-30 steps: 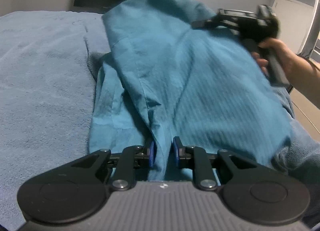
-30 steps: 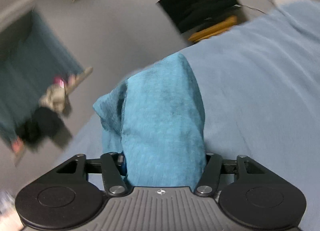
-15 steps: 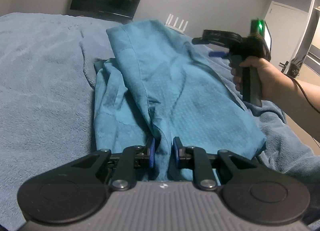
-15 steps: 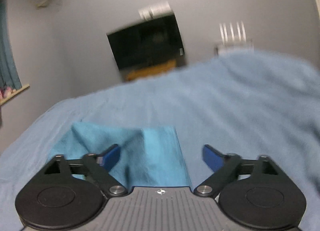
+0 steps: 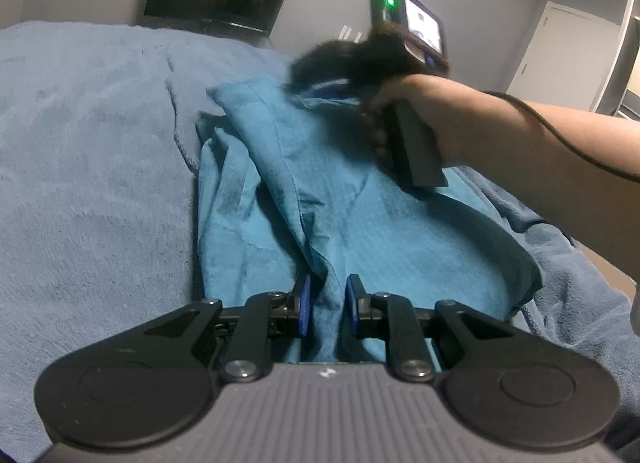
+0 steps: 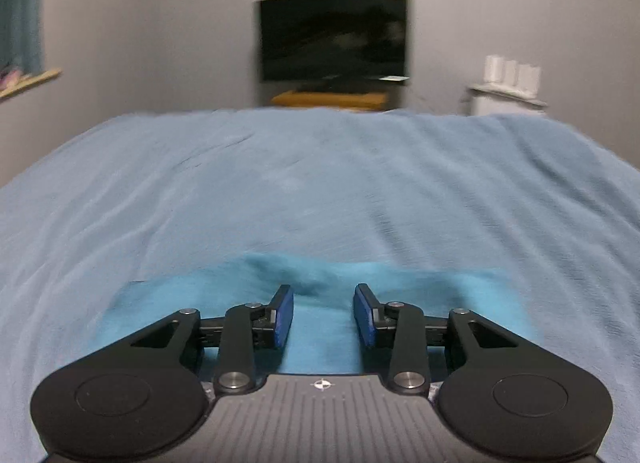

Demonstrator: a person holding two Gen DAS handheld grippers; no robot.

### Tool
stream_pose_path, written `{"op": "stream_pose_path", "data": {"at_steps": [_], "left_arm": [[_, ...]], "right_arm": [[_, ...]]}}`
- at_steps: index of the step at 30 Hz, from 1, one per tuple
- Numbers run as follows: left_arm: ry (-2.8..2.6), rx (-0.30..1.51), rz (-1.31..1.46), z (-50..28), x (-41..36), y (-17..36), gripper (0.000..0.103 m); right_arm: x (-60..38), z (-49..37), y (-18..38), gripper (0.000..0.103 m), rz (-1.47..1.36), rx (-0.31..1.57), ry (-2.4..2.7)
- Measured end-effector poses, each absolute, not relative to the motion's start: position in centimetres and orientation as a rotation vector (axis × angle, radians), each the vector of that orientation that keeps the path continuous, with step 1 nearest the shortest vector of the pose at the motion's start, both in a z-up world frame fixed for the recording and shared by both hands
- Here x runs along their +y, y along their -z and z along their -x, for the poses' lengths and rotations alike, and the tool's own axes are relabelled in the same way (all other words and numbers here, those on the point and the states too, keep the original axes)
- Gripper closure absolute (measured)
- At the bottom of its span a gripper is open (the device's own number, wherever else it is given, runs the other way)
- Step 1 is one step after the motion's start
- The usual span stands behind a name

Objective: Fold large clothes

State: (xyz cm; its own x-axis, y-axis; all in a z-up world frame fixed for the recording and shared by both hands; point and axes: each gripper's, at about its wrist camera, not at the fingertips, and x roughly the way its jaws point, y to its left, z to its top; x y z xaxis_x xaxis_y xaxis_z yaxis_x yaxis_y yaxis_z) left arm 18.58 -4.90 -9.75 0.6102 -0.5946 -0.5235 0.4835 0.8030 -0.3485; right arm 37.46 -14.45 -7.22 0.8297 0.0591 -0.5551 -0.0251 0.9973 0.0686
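A teal garment [image 5: 360, 199] lies folded over itself on the blue bed cover [image 5: 88, 167]. My left gripper [image 5: 325, 303] is shut on a bunched fold at the garment's near edge. My right gripper [image 6: 323, 313] is open and empty, low over the garment's far edge [image 6: 328, 327]. In the left wrist view the right gripper [image 5: 332, 71] is blurred, held by a hand above the garment's far end.
The bed cover [image 6: 320, 183] stretches far ahead and to both sides. A dark TV [image 6: 334, 37] hangs on the grey wall beyond the bed, with a wooden stand [image 6: 330, 98] below it. A white door [image 5: 560, 51] is at the right.
My right gripper let go of the garment and opened, then partly narrowed and swung to face the TV wall. The lifted garment half dropped flat. My left gripper kept its hold.
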Motion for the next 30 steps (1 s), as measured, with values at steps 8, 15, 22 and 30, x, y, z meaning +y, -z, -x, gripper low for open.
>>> {"op": "stream_pose_path", "data": {"at_steps": [8, 15, 22, 30], "left_arm": [[0.635, 0.698, 0.255, -18.5, -3.9, 9.4, 0.087], [0.670, 0.780, 0.407, -19.4, -2.5, 9.9, 0.088], [0.641, 0.739, 0.330, -18.5, -2.4, 9.8, 0.090], [0.557, 0.700, 0.211, -18.4, -2.9, 10.7, 0.089]], "right_arm": [[-14.5, -32.9, 5.3, 0.064, -0.163, 0.534, -0.233], [-20.7, -18.2, 4.1, 0.049, -0.098, 0.454, -0.069], [-25.4, -7.7, 8.7, 0.048, -0.171, 0.506, 0.135], [-20.5, -7.3, 11.7, 0.079, -0.040, 0.505, 0.006]]}}
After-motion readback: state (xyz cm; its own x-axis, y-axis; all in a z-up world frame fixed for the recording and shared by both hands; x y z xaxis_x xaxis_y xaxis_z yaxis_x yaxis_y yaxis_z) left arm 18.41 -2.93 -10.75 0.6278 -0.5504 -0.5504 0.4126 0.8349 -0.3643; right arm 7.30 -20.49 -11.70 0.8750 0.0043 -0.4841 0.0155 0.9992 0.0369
